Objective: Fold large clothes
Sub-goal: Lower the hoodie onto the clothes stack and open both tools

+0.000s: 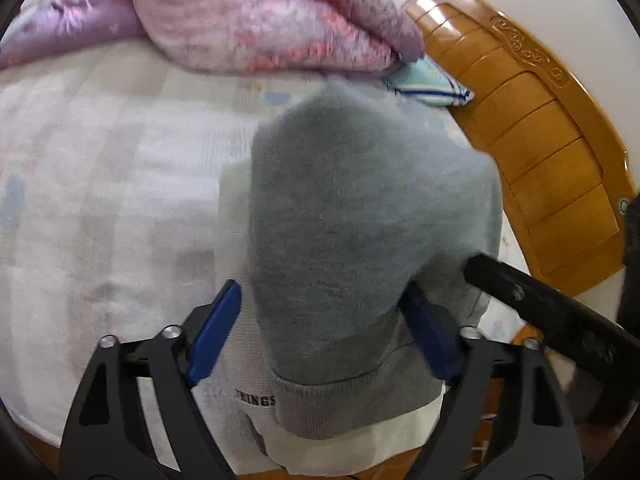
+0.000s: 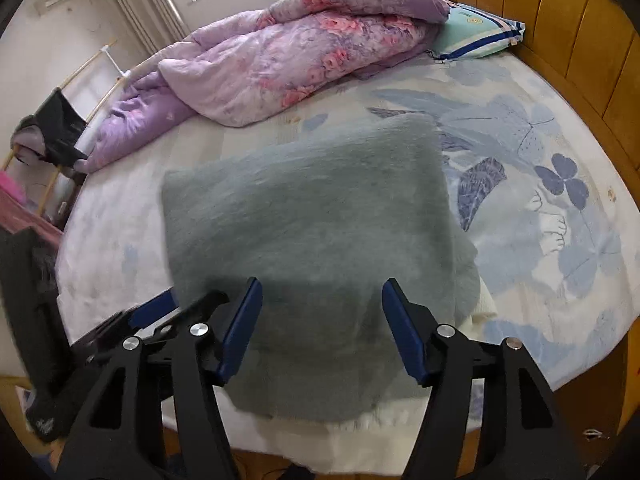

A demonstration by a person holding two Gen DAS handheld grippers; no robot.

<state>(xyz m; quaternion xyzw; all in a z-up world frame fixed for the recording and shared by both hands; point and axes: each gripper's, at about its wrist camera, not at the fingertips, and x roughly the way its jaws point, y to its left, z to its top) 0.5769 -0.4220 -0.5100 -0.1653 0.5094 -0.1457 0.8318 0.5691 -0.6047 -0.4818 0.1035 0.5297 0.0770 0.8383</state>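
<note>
While both grippers gape, grey sweater [image 2: 312, 216] lies between

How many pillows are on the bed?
1: a teal pillow with blue stripes lies by the wooden headboard, beside the floral quilt, which may hide others.

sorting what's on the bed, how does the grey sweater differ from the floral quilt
The sweater is plain grey; the quilt is purple and pink with a rose print. The sweater lies near the front edge of the bed, between the open jaws of both grippers; the quilt is heaped at the far side, untouched. The sweater looks fairly flat, the quilt bunched and much bulkier. Both are soft fabric resting on the same bed.
</note>
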